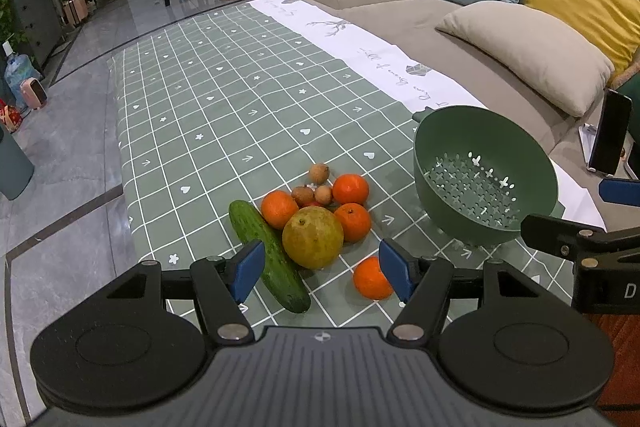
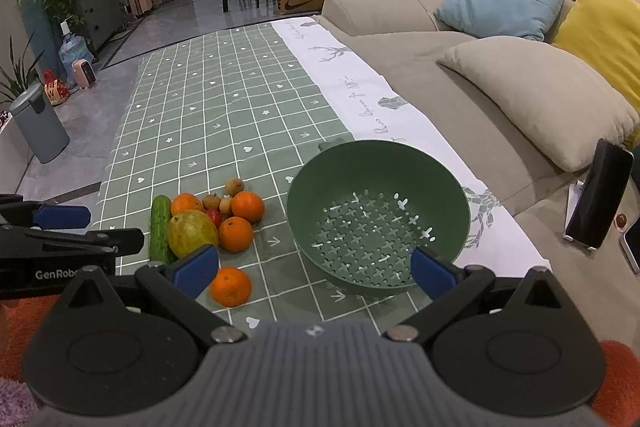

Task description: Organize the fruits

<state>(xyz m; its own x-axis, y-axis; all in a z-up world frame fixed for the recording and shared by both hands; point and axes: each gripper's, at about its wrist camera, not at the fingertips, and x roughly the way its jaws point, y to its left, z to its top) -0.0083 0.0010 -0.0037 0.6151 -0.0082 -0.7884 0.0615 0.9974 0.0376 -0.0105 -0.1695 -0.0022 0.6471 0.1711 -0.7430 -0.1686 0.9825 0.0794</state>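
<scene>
With the green colander [image 2: 378, 227] empty and every fruit in a pile [image 1: 316, 215] beside it on the checked cloth [image 1: 208, 99], sorting had not begun as the left gripper [image 1: 322, 273] and right gripper [image 2: 314, 269] hung wide open, holding nothing.

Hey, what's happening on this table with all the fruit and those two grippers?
A person holds two hand grippers over a checked tablecloth. Both the left gripper and the right gripper are open and hold nothing. A pile of oranges, a cucumber, a large yellow-green fruit and small brown fruits sits beside an empty green colander. One orange lies apart from the pile. Sorting has not begun.
</scene>
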